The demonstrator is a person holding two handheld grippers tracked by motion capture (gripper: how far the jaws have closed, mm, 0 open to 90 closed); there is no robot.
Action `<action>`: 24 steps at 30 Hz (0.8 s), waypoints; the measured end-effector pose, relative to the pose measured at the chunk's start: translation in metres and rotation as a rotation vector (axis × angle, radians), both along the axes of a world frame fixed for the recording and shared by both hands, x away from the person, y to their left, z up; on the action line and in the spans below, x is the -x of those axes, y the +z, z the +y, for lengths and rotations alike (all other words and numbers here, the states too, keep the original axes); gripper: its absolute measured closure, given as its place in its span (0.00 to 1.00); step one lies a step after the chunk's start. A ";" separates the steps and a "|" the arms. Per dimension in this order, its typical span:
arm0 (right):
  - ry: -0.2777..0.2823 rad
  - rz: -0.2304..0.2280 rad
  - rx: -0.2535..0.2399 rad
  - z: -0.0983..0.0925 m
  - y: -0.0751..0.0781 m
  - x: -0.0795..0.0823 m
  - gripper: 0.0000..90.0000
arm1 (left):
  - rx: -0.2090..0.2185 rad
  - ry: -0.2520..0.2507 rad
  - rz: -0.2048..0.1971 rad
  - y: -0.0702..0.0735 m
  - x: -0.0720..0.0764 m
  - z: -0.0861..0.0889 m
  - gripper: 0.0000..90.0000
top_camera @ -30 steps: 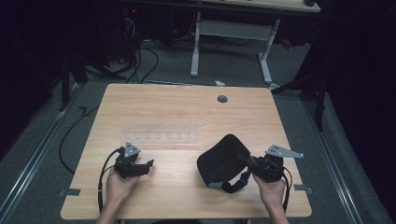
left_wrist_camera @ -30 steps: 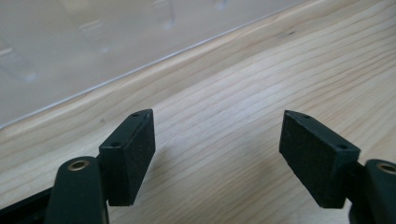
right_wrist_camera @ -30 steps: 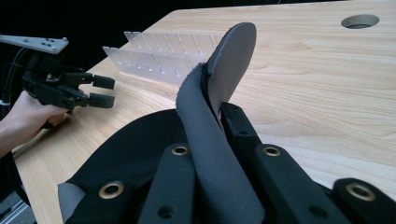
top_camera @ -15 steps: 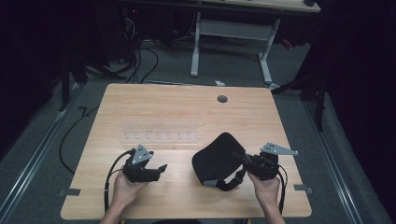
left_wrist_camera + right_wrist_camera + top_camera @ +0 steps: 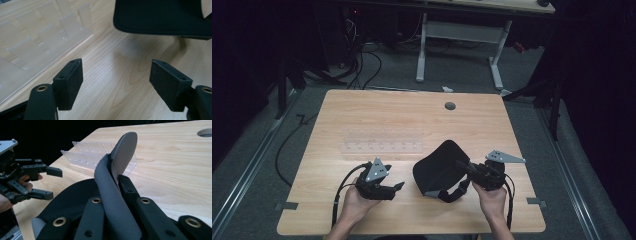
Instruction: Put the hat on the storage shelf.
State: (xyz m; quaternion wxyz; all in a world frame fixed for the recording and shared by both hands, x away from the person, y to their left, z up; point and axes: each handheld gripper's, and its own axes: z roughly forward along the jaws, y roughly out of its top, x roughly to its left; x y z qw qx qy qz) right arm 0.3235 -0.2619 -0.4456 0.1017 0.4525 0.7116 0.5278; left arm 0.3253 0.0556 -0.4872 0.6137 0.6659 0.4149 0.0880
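The right gripper is clamped on the edge of a black sleep mask; in the right gripper view its jaws pinch the padded rim of the mask so that the eye-shaped flap stands upright between them, grey lining outward. Holding it by the rim seems meant to lift the body off the table and leave the rest free for the other hand. The mask sits near the front edge of the table, right of centre, with its elastic strap looping down toward the person.

The left gripper hovers just to the left of the mask, jaws spread wide with nothing between them; in the left gripper view the black pads frame bare wood, and the mask's dark edge lies just beyond them. It looks poised to take hold of the mask's near left side.

Farther back, left of the mask, lies a clear acrylic rack with a row of upright dividers. It stands apart from both grippers and does not block the reach. A round cable hole sits toward the far edge of the table. Nothing lies between the open jaws and the mask.
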 end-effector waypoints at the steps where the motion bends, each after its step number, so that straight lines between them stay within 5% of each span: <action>1: 0.001 0.002 -0.002 0.001 0.000 0.000 0.93 | -0.001 -0.003 -0.004 0.000 0.001 -0.002 0.30; 7: 0.018 0.004 -0.004 0.012 0.002 -0.004 0.93 | -0.004 -0.042 -0.025 0.004 0.007 -0.011 0.30; 24: 0.080 0.029 -0.009 0.035 0.001 -0.009 0.93 | -0.023 -0.055 -0.040 0.005 0.009 -0.014 0.32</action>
